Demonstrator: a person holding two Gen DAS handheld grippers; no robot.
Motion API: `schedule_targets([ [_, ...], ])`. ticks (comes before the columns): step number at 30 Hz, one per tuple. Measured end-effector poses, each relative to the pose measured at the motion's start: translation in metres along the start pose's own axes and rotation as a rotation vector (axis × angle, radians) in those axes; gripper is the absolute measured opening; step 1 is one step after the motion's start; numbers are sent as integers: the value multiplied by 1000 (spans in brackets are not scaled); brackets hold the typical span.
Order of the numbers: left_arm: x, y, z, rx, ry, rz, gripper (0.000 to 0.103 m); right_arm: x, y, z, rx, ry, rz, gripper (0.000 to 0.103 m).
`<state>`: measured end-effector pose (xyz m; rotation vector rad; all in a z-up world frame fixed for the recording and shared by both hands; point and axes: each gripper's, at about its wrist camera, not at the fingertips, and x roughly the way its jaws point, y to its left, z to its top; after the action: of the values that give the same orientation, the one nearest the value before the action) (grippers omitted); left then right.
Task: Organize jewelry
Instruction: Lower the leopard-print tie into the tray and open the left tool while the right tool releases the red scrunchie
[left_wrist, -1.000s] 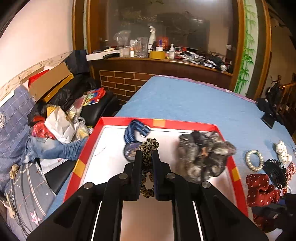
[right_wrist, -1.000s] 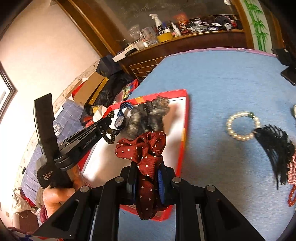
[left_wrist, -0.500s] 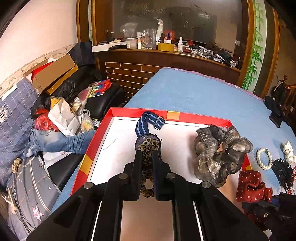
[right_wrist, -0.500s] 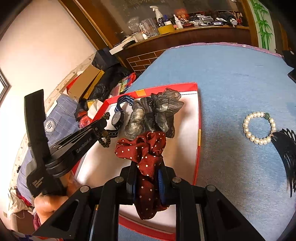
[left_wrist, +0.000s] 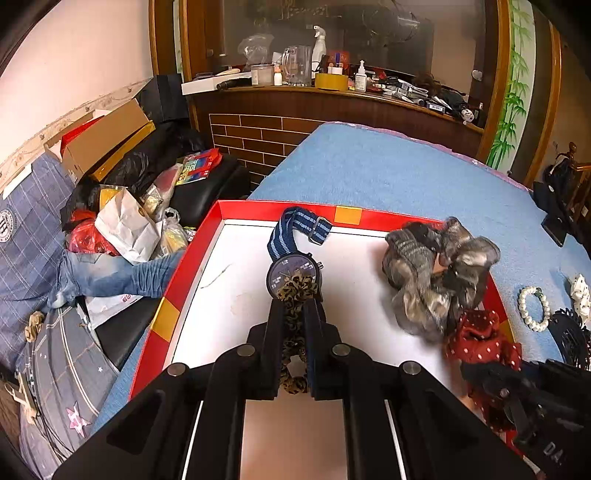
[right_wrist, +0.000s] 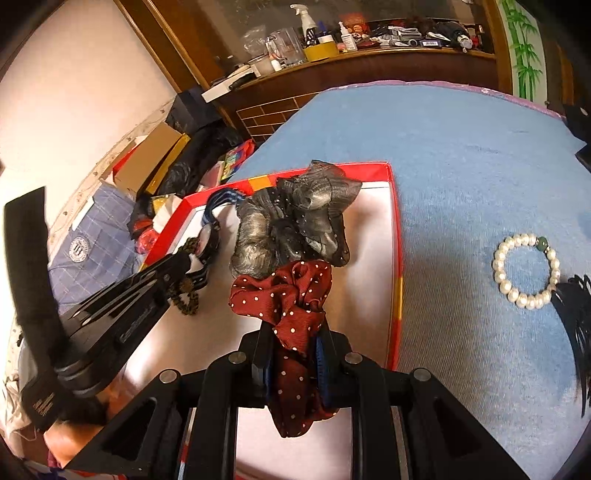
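A red-rimmed white tray (left_wrist: 192, 258) (right_wrist: 394, 236) lies on the blue bedspread. My left gripper (left_wrist: 295, 306) is shut on a leopard-print scrunchie (left_wrist: 295, 291) (right_wrist: 186, 301), held just above a blue-strapped watch (left_wrist: 291, 254) (right_wrist: 212, 206) in the tray. A grey scrunchie (left_wrist: 432, 273) (right_wrist: 291, 225) lies at the tray's right side. My right gripper (right_wrist: 295, 328) is shut on a dark red polka-dot scrunchie (right_wrist: 288, 295) (left_wrist: 480, 339), over the tray's near right part beside the grey one. The left gripper (right_wrist: 186, 260) shows at the left in the right wrist view.
On the bedspread right of the tray lie a pearl bracelet (right_wrist: 526, 271) (left_wrist: 532, 308) and a black feathery piece (right_wrist: 580, 317). Left of the bed sits a cluttered pile of bags, boxes and clothes (left_wrist: 118, 206). A wooden shelf (left_wrist: 332, 92) with bottles runs behind.
The right gripper carried the red scrunchie farther over the tray, closer to the grey scrunchie. The left gripper tilted slightly, its leopard scrunchie now over the watch face.
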<state>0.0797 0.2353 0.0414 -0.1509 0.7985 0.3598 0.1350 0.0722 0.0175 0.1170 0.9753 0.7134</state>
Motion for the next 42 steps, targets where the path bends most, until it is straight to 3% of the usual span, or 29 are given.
schedule_targets([
  [22,3,-1,-2,3,11,10,11,10,-2,-4,-24,18,-23,29],
  [29,2,-1,-2,-2,7,8,15,8,-3,-5,-20,15,-20,41],
  [37,-2,-1,-1,-8,-9,1,26,0,-4,-4,-13,5,-3,43],
  [42,-6,0,1,-11,-23,-6,29,-4,-5,-4,-10,-6,5,54],
])
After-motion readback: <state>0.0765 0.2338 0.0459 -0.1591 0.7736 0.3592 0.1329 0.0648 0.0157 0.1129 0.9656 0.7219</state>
